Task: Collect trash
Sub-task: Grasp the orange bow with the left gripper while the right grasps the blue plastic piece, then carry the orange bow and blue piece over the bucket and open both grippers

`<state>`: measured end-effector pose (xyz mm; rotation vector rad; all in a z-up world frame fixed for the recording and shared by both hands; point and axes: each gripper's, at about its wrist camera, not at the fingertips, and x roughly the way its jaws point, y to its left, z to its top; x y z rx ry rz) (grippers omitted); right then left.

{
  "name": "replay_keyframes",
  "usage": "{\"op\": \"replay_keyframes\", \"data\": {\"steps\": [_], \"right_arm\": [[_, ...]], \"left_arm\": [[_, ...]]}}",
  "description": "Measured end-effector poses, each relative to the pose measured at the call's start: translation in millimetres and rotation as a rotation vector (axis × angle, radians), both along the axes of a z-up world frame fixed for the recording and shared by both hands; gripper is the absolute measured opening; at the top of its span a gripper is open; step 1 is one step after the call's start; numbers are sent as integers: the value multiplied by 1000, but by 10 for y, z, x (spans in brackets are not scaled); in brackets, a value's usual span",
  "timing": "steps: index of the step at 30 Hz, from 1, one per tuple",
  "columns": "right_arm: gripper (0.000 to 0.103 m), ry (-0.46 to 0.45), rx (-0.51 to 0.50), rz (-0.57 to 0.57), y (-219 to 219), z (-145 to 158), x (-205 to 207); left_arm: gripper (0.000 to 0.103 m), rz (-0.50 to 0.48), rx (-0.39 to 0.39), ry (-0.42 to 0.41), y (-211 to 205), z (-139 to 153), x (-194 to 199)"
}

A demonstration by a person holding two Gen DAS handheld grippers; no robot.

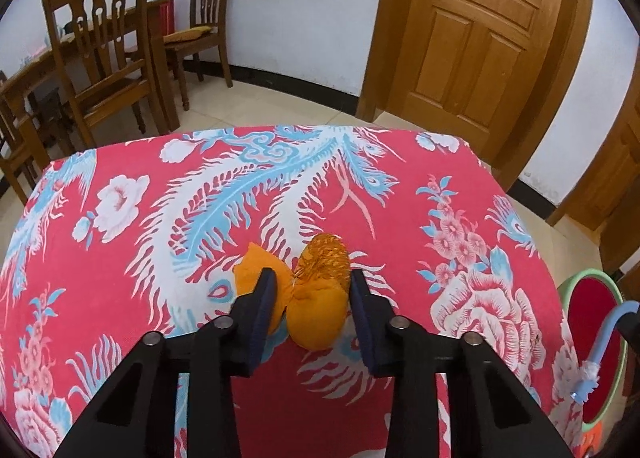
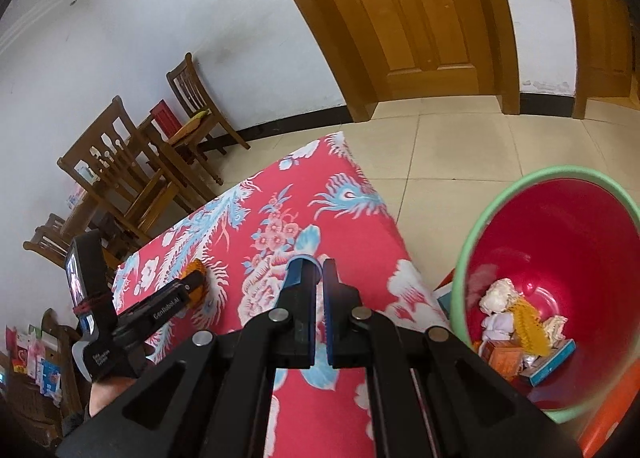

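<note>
An orange peel (image 1: 320, 298) lies on the red flowered tablecloth (image 1: 120, 258). My left gripper (image 1: 312, 282) is open, its fingers on either side of the main piece, the left finger over a second flap of peel. It also shows in the right wrist view (image 2: 196, 282) by the peel (image 2: 195, 268). My right gripper (image 2: 318, 270) is shut on a small blue cylindrical thing (image 2: 302, 264), held above the table's right part. In the left wrist view a blue toothbrush (image 1: 596, 354) shows at the right edge. The red bin (image 2: 560, 258) with a green rim holds several pieces of trash.
The bin stands on the tiled floor right of the table. Wooden chairs (image 1: 104, 57) and a wooden table stand at the back left. A wooden door (image 1: 480, 37) is behind the table. An orange thing (image 2: 612, 410) lies beside the bin.
</note>
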<state>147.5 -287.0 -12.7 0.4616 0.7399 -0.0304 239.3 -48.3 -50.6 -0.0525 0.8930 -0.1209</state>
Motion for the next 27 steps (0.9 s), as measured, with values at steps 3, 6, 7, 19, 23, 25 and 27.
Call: {"op": "replay_keyframes", "data": {"steps": [3,6,7,19,23,25,27], "right_arm": [[5,-4,0,-17,-79,10,-93],[5,-6,-3,-39,-161,27,-187],[5,-6,0,-45,-191,29,-211],[5,-22,12,-110,-462,67,-558],[5,-26,19,-131,-550,66,-657],[5,-27,18,-142,-593,67,-701],[5,-28,19,-151,-644,64,-744]], "left_arm": [[20,-14,-17,-4,-20,55,-41],[18,-33,-30,-17,-58,113,-114],[17,-37,-36,-19,-65,125,-133],[16,-117,-146,-90,-171,549,-597],[16,-155,-163,-105,-282,650,-742],[17,-177,-171,-110,-362,685,-805],[16,-198,-177,-112,-444,703,-856]]}}
